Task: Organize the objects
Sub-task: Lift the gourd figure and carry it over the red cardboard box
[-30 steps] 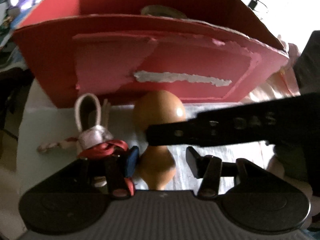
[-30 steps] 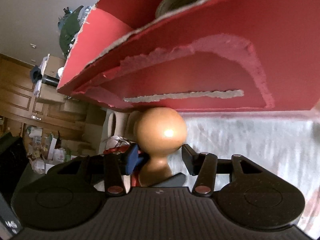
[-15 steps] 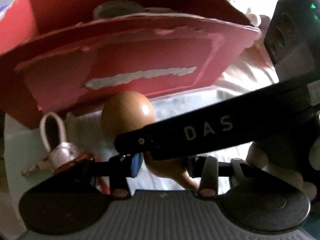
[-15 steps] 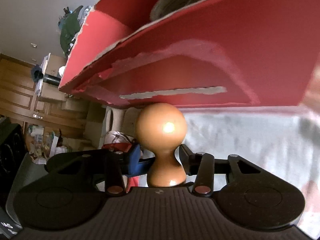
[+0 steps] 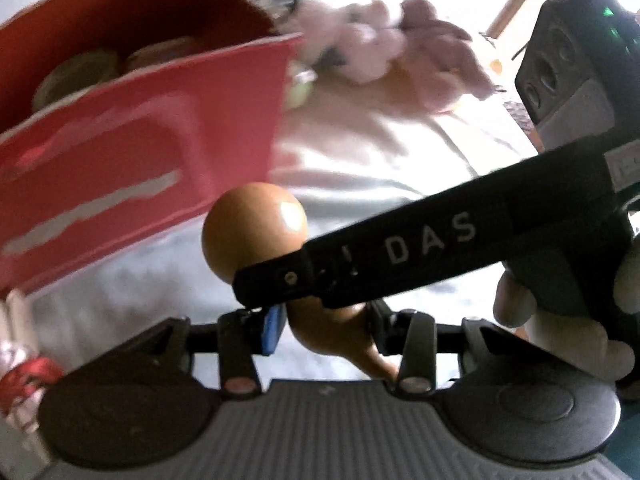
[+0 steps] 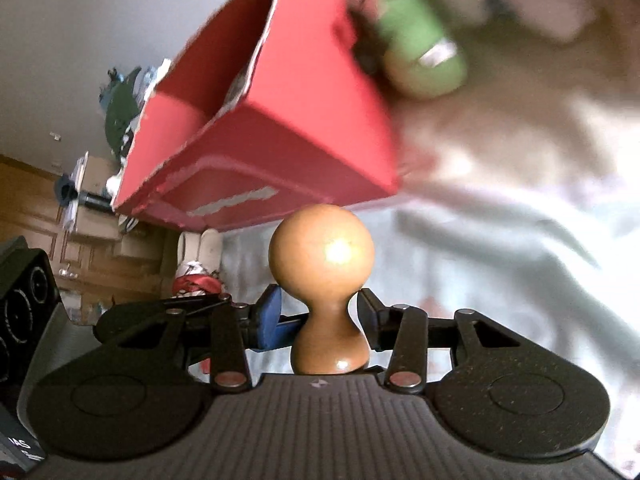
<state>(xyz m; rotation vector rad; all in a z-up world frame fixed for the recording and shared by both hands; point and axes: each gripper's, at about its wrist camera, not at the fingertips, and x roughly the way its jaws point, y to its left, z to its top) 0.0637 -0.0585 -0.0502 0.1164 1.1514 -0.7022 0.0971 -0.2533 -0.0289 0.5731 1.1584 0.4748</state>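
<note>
Red box [image 6: 280,128] sits far left on the white cloth [image 6: 500,272], open top up to take items. Wooden knob [image 6: 322,256] is near centre, both grippers pinching its narrow waist: right gripper [image 6: 318,316], left gripper [image 5: 326,330], probably for a two-handed carry boxward.

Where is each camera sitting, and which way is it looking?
Left wrist: sits on the left gripper, looking forward along its fingers at the wooden knob and red box; the right gripper's arm and a hand cross its view.
Right wrist: sits on the right gripper, looking forward at the knob, with the box behind; part of the left gripper shows beside it.
Both views share the knob, the box and the white cloth.
</note>
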